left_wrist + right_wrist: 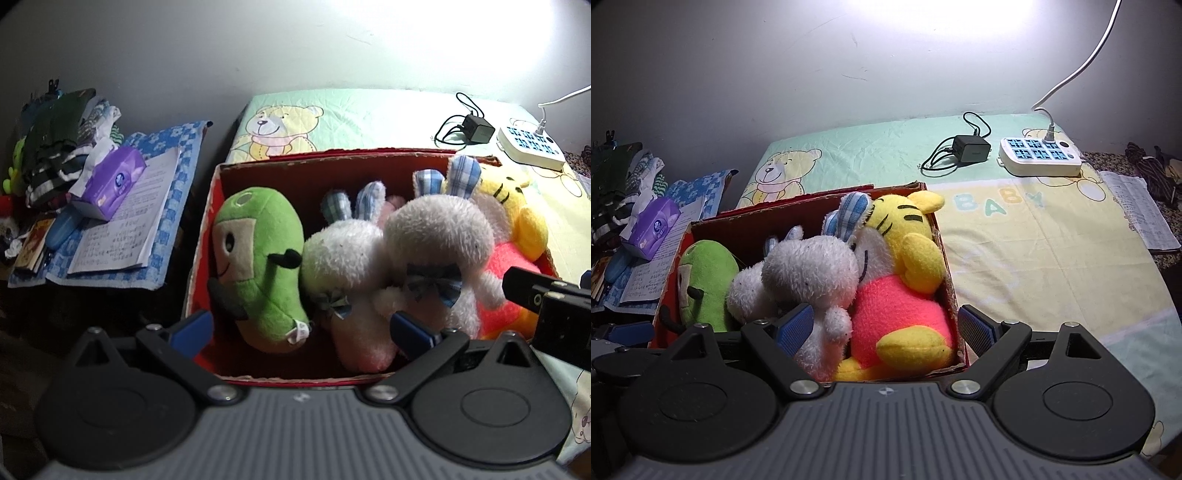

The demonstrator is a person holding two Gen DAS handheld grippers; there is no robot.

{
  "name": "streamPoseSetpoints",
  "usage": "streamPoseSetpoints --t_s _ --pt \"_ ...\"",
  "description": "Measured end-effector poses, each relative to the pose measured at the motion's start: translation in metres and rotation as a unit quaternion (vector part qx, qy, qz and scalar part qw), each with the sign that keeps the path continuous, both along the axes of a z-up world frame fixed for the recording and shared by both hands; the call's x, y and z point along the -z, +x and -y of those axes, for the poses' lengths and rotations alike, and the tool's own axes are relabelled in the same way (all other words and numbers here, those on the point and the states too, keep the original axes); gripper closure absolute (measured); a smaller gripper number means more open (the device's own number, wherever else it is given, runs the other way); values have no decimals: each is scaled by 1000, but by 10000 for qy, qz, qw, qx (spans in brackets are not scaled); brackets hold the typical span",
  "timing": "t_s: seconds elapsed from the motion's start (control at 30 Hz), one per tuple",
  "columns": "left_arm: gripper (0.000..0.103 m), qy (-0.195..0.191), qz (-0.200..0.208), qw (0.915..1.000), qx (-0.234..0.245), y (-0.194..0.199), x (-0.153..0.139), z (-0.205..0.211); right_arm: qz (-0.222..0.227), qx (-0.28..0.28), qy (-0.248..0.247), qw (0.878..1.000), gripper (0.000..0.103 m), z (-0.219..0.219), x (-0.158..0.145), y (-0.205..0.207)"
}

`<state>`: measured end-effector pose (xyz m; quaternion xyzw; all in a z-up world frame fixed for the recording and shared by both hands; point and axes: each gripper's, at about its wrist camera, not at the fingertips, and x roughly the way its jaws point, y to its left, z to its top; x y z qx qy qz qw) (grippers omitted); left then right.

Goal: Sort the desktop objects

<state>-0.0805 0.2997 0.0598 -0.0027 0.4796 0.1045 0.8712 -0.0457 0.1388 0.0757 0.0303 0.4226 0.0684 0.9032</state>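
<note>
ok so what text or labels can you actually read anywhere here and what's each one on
"BABY" in pastel letters on the bed sheet.
Purple tissue pack: round logo, too blurred to read.
Open papers under it: handwriting, too small to read.
Papers at the sheet's right edge: writing unreadable.
Power strip: no legible markings.

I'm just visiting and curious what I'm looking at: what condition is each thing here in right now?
Red cardboard box: open, packed with soft toys.
Green plush toy: lying inside, at one end.
Yellow bear in pink shirt: inside, at the other end.
White power strip: one white cable plugged in.
Left gripper: open, empty.
Right gripper: open, empty.
</note>
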Motion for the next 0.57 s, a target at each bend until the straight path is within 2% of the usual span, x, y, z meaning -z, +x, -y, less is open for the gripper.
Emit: streamPoseSetpoints --t_s 0.47,0.57 --pt "1 -255 76 9996 -31 0 7 -8 39 7 1 10000 16 -4 1 2" --pt "1 -128 148 9998 -98 -2 5 -8 82 31 39 10000 16 -3 0 2"
